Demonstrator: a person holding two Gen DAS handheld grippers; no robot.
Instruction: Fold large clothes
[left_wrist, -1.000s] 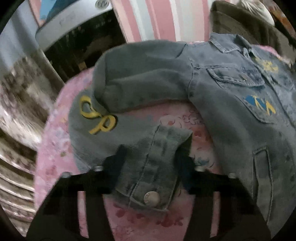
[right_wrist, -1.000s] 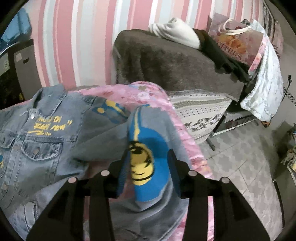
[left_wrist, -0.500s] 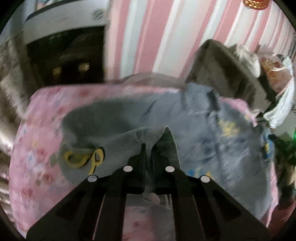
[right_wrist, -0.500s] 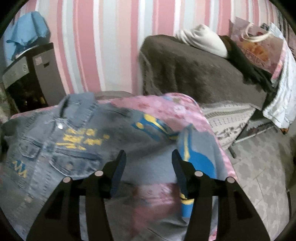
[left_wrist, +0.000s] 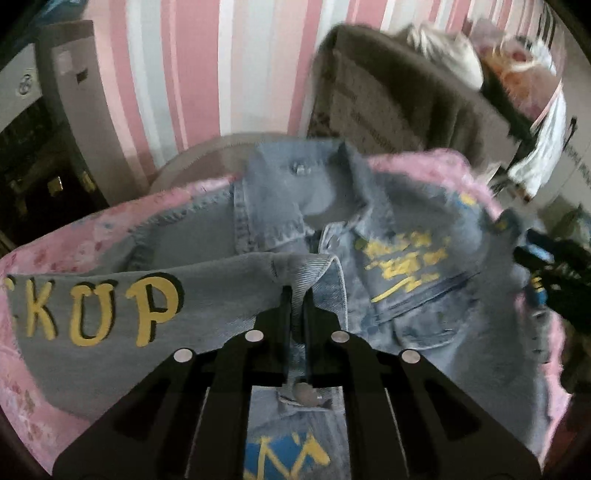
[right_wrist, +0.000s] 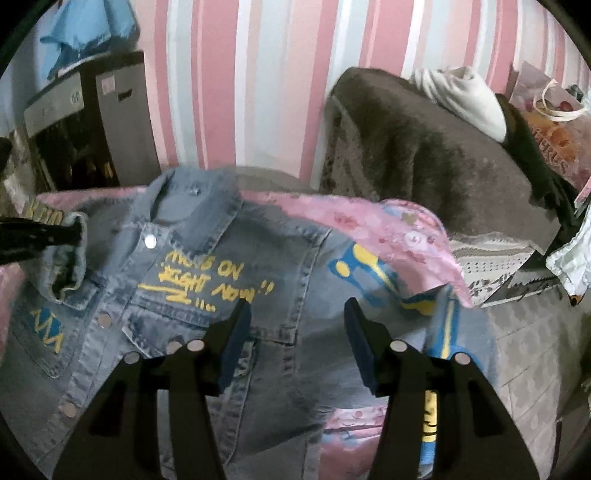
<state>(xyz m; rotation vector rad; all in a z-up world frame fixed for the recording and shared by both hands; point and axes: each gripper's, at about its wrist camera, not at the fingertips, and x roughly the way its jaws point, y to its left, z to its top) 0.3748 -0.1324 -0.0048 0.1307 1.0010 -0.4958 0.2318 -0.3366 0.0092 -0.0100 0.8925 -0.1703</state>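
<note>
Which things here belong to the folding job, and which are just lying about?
Job: blue denim jacket with yellow lettering; its sleeve cuff, clamped in left gripper; open right gripper.
Lying about: brown fuzzy blanket; white bundled garment; floral bag.

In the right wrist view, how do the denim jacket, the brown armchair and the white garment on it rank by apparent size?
1. denim jacket, though nearness to the camera enlarges it
2. brown armchair
3. white garment, clearly smallest

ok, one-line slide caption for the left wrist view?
Left tongs shut on the denim jacket's sleeve cuff, carrying the lettered sleeve across the jacket front on the pink cover.
</note>
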